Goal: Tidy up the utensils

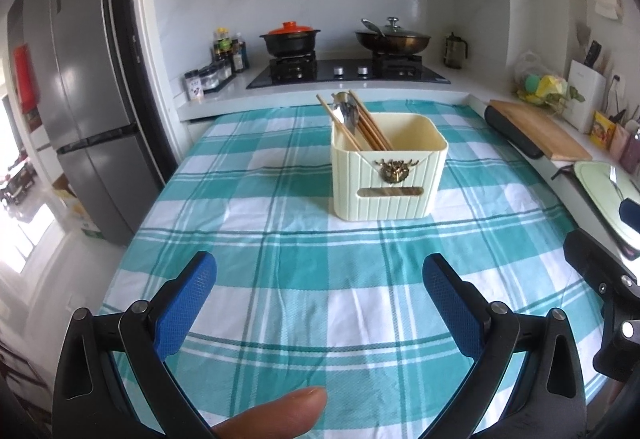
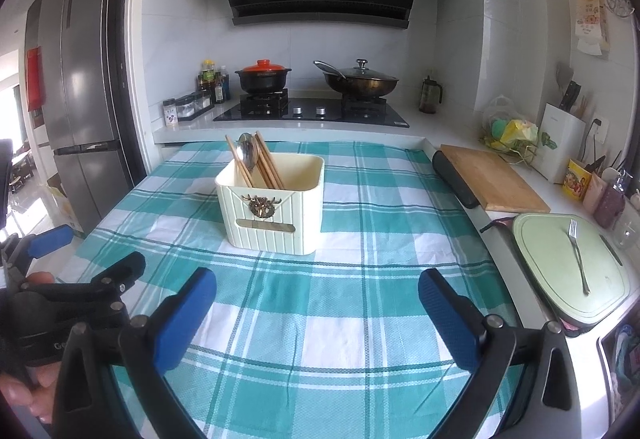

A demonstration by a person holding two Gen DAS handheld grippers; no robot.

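A cream utensil box [image 1: 388, 179] stands on the teal checked tablecloth [image 1: 280, 271]; it also shows in the right wrist view [image 2: 272, 211]. Several wooden chopsticks [image 1: 370, 131] and a metal spoon [image 1: 347, 113] lean in its left side; the same chopsticks [image 2: 266, 165] and spoon [image 2: 248, 153] show in the right wrist view. A metal fork [image 2: 578, 255] lies on a pale green lid [image 2: 560, 271] at the right. My left gripper [image 1: 320, 279] is open and empty, short of the box. My right gripper [image 2: 318, 295] is open and empty too.
A wooden cutting board [image 2: 492, 177] lies on the right counter. A stove with a black pot [image 2: 264, 77] and a wok [image 2: 360, 81] stands behind the table. A fridge [image 2: 76, 87] is at the left. The left gripper [image 2: 52, 243] shows at the right wrist view's left edge.
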